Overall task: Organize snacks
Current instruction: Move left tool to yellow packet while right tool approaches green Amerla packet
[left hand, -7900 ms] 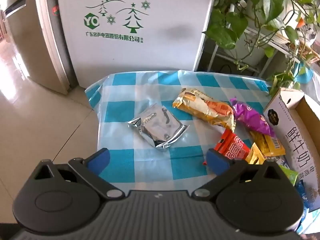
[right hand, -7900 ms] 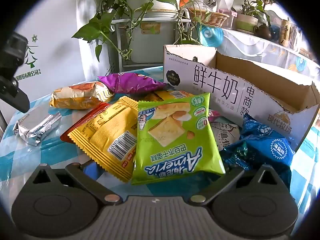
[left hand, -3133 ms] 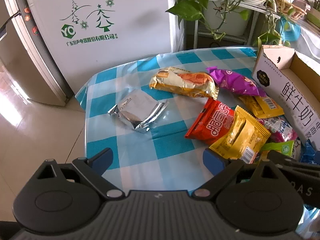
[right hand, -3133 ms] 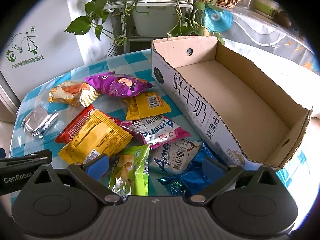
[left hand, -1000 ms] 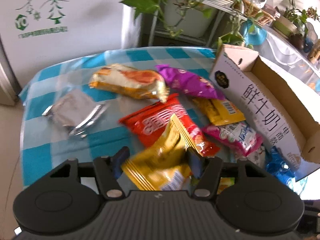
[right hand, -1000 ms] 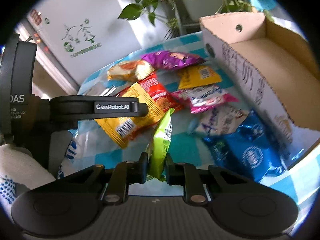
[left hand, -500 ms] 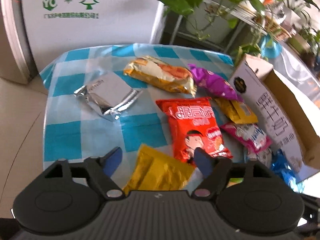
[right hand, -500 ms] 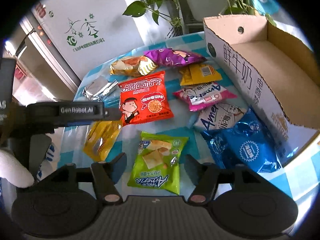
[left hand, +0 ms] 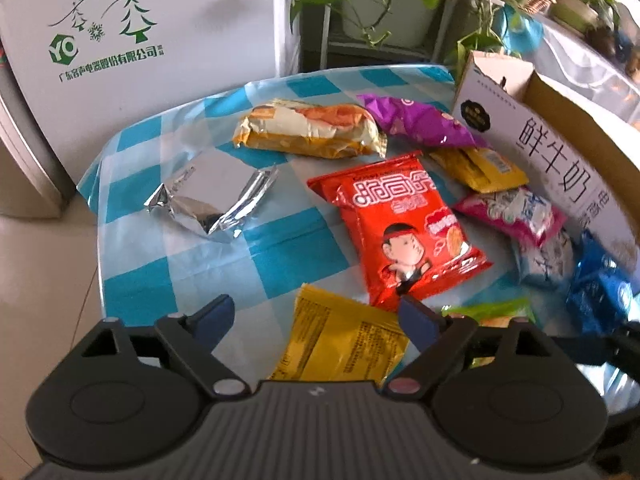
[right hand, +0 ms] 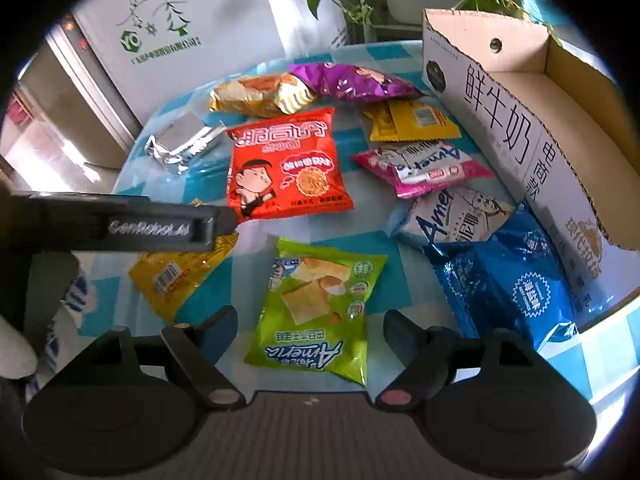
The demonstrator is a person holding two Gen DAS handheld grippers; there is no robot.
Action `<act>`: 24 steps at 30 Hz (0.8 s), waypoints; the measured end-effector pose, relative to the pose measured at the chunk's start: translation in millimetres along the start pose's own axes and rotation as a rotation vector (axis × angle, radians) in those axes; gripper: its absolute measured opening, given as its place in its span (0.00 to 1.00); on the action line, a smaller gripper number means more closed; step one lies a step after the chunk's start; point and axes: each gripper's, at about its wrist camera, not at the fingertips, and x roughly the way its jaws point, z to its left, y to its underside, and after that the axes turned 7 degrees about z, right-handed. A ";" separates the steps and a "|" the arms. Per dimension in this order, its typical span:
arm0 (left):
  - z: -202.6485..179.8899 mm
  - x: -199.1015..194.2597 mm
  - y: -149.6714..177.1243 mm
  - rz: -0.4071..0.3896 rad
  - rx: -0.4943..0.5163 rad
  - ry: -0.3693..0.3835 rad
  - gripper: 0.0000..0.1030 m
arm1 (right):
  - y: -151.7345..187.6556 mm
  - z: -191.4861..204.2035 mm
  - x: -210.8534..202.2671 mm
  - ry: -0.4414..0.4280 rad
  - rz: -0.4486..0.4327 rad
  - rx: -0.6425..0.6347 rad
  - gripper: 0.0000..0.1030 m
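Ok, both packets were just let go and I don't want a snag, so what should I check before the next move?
1. Left tool free of the yellow packet: ok, jaws opening, packet lying flat below.
2. Right tool free of the green packet: ok, jaws opening, packet flat on the tablecloth.
3. Cardboard box open and upright: ok.
4. Room inside the box: cannot tell, floor mostly hidden.
5. The two tools clear of each other: cannot tell, they are close.

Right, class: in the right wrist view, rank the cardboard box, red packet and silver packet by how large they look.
1. cardboard box
2. red packet
3. silver packet; it lies farther off, so its true size is unsure.
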 end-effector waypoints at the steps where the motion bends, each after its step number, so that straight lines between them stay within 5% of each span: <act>1: 1.0 -1.9 0.5 -0.004 0.007 0.004 0.86 | -0.3 -0.2 1.0 0.009 0.003 0.001 0.83; 9: -1.4 -8.8 7.0 -0.006 0.125 0.031 0.86 | -1.8 -0.9 3.7 0.063 0.005 -0.004 0.84; 17: -2.1 3.6 15.5 0.049 0.182 -0.024 0.88 | -2.3 -8.6 2.2 0.106 0.002 0.009 0.81; 24: 4.8 9.2 18.3 0.056 0.132 -0.029 1.00 | -2.3 -9.8 0.9 0.107 0.001 0.020 0.81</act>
